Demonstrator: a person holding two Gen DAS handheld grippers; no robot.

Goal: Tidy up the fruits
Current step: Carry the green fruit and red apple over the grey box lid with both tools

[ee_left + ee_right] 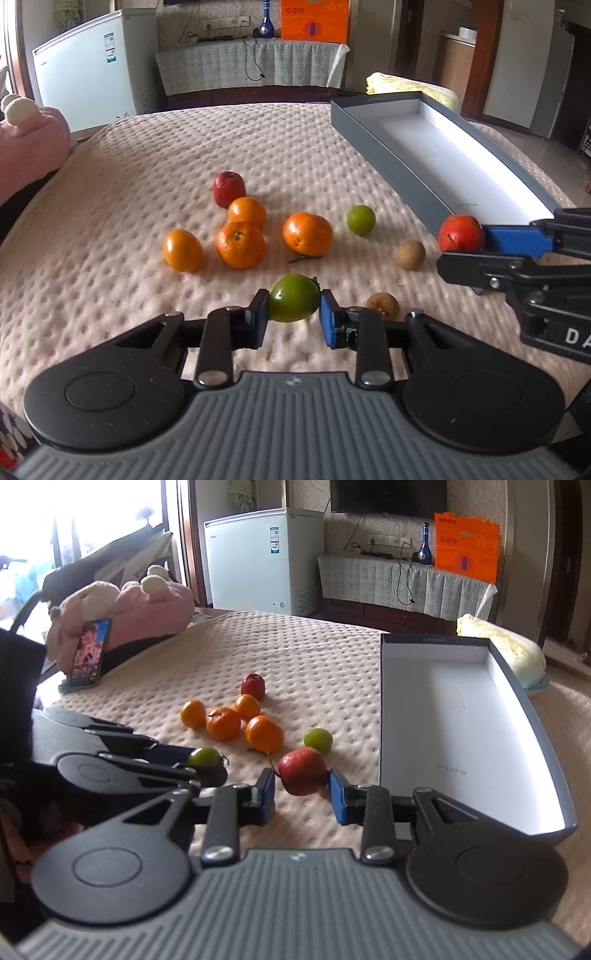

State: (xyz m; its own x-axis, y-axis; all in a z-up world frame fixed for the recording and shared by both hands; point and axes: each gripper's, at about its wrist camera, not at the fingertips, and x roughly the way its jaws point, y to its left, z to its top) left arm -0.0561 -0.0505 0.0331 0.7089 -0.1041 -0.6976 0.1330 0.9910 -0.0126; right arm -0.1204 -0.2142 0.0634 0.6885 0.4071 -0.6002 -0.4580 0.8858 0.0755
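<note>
Lettering is scarce: white letters "DA" are showing on the body of the right gripper (461,254) where it is reaching in from the right of the left wrist view, and small print on the near wall and floor of the grey box (532,716) is staying too faint to read. Stickers on the white chest freezer (258,557) and print on the orange carton (467,550) are likewise illegible.

Both grippers are hanging low over the quilted pink bedspread (147,177). The left gripper (294,314) is holding a green fruit (293,297), its blue-padded jaws pressing on either side. The right gripper is clasping a red apple (303,771) the same way, just beside the near corner of the box, which is lying open with a bare white inside.

Loose fruit is lying between them: four oranges (240,244) bunched together, a second red apple (228,188) touching the far one, a lime-green fruit (360,220) nearer the box, and two brown fruits (409,254), one partly hidden behind the left gripper's linkage.

Off the bed's left edge a pink plush toy (140,602) is propping up a phone (90,653) with a lit screen. Behind, a blue bottle (424,541) is standing on a cloth-draped cabinet beside the carton, with a cable dangling down the cloth.
</note>
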